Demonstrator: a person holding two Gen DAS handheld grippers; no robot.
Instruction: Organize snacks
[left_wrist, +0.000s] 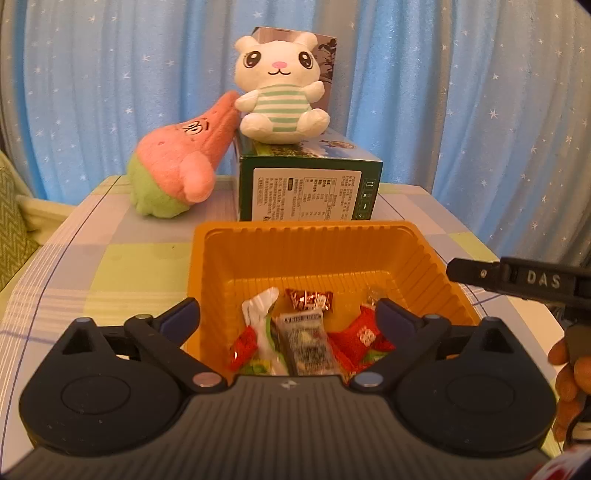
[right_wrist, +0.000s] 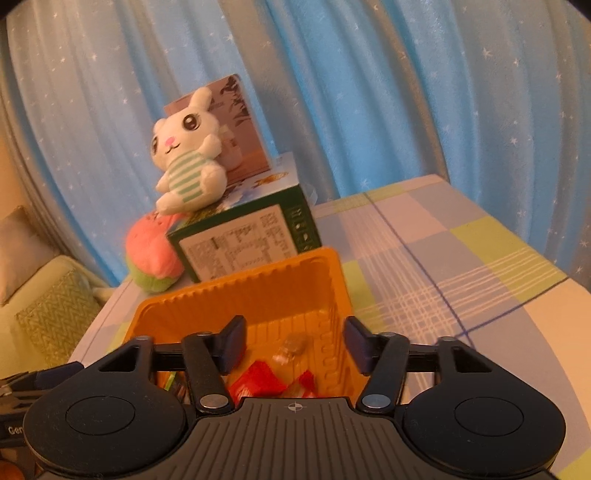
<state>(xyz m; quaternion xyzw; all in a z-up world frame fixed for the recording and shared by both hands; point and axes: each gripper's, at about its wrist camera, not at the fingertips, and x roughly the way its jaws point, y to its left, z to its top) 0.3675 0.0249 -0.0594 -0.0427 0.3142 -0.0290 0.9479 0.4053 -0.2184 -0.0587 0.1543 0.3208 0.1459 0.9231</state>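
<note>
Left claw (left_wrist: 288, 317) gapes over silver snack (left_wrist: 304, 341); lengthwise toward camera.

The right gripper (right_wrist: 291, 343) hung with its jaws apart over the near end of an orange ribbed plastic tray (right_wrist: 236, 295) holding red-wrapped snacks (right_wrist: 258, 382) and a clear-wrapped sweet (right_wrist: 291, 347). Beyond stood a green printed carton (right_wrist: 243, 240), topped by a white striped plush bunny (right_wrist: 184, 162). A pink-and-green plush toy (right_wrist: 151, 258) lay left, on a checked tablecloth (right_wrist: 461, 266).
</note>
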